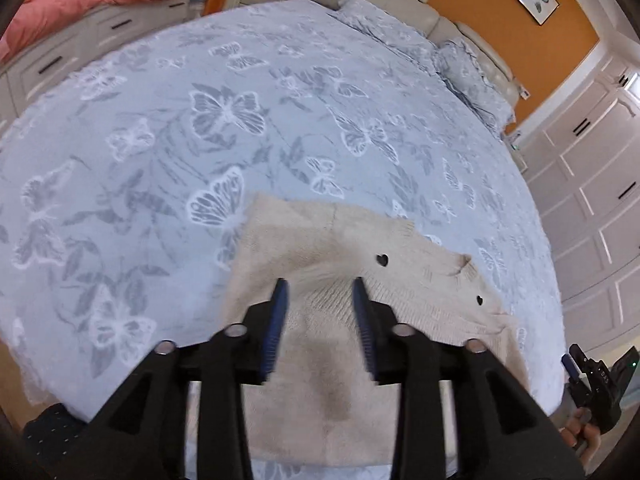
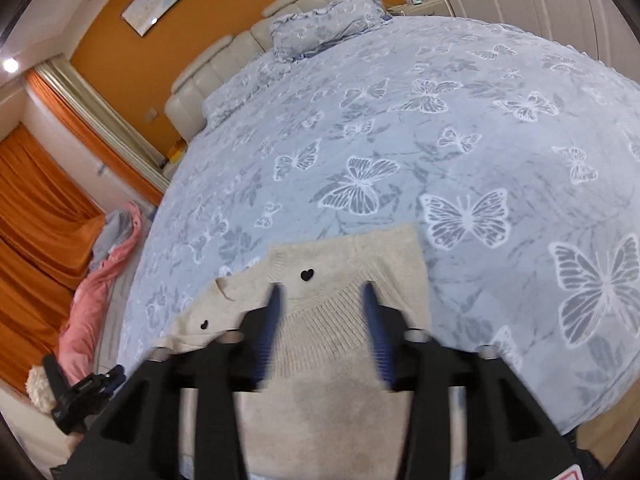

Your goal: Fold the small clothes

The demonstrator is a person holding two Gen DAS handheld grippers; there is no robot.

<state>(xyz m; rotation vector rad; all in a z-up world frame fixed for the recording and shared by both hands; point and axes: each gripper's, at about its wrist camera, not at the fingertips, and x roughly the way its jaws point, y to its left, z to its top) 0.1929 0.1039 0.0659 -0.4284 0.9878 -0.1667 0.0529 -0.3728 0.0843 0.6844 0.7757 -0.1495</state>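
Observation:
A small cream knit sweater (image 1: 332, 248) with little black heart marks lies partly folded at the near edge of the bed; it also shows in the right wrist view (image 2: 352, 256). My left gripper (image 1: 320, 286) is open and empty, hovering over the sweater's ribbed part. My right gripper (image 2: 322, 290) is open and empty, also just above the sweater near its ribbed band. The right gripper also shows at the far right edge of the left wrist view (image 1: 596, 376), and the left gripper at the lower left of the right wrist view (image 2: 80, 396).
The bed (image 1: 240, 128) has a pale blue butterfly-print cover, with pillows (image 2: 324, 24) at a cream headboard. A pink blanket (image 1: 80, 0) lies on white drawers. White wardrobes (image 1: 592, 168) stand on the right. Orange curtains (image 2: 36, 208) hang beside the bed.

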